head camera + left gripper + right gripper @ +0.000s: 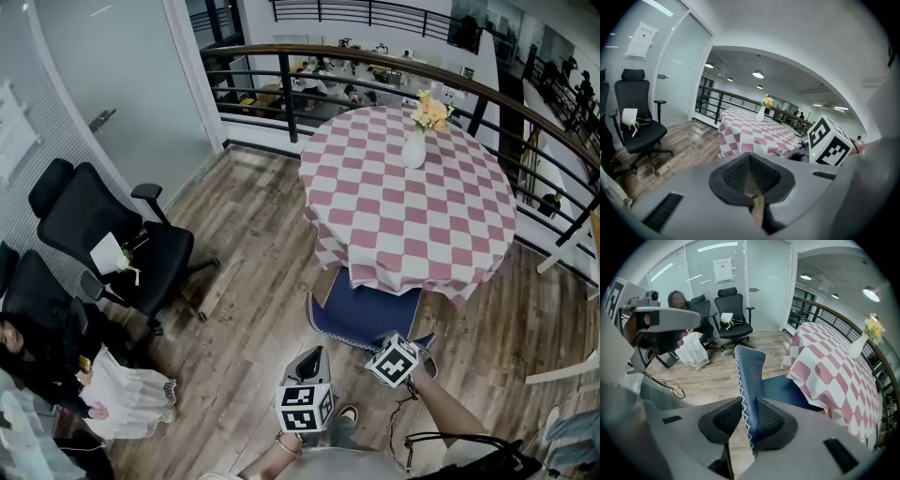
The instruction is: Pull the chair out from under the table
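A blue chair (361,314) with white stitching stands tucked against the round table (412,216), which wears a pink and white checked cloth. Its seat reaches under the cloth's hem. My right gripper (405,349) points steeply down at the chair's near side. In the right gripper view, this gripper (747,416) is shut on the top edge of the blue backrest (750,371), with a pad pressed against each side. My left gripper (312,356) hovers left of the chair and touches nothing. In its own view the left gripper (750,176) is shut and holds nothing.
A white vase (414,148) of flowers stands on the table's far side. A curved railing (375,66) runs behind the table. Black office chairs (112,234) and a seated person (37,356) are at the left, by the glass wall. A cable (670,385) lies on the wooden floor.
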A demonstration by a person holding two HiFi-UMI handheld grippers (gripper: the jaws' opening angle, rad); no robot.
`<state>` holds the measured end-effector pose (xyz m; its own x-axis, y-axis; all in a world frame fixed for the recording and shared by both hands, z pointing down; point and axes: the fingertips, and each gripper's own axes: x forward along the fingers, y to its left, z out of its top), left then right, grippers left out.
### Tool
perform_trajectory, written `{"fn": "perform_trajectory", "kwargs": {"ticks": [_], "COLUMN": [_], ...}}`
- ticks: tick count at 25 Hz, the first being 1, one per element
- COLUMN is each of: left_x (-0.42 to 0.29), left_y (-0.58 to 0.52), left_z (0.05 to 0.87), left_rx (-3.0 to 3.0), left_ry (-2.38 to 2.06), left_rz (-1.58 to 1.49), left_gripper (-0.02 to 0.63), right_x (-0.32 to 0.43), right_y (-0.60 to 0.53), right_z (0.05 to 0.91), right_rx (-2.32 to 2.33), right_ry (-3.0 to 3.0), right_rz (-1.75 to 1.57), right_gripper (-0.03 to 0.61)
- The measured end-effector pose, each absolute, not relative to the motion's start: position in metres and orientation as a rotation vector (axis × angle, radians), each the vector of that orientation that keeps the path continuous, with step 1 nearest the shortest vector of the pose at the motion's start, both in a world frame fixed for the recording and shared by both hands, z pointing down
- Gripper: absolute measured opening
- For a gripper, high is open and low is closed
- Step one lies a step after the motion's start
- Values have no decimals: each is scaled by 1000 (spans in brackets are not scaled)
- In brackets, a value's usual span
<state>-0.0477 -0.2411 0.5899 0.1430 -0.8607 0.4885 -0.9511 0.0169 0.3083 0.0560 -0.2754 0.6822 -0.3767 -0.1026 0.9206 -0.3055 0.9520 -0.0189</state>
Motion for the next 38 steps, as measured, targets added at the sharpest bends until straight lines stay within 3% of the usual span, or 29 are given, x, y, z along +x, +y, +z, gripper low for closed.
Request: {"fn": "perform_trajectory", "kwargs": {"ticks": [38], "left_x": [-59], "left_y": [-225], "left_z": [592], "left_rx": [1902], "left_ry": [-1679], "left_rz": [224], "left_gripper": [0], "right_x": [44], "right_y": [-192], "right_z": [679], "right_rx": [187], "right_ry": [-1933], "right_rz": [244], "right_gripper": [97]}}
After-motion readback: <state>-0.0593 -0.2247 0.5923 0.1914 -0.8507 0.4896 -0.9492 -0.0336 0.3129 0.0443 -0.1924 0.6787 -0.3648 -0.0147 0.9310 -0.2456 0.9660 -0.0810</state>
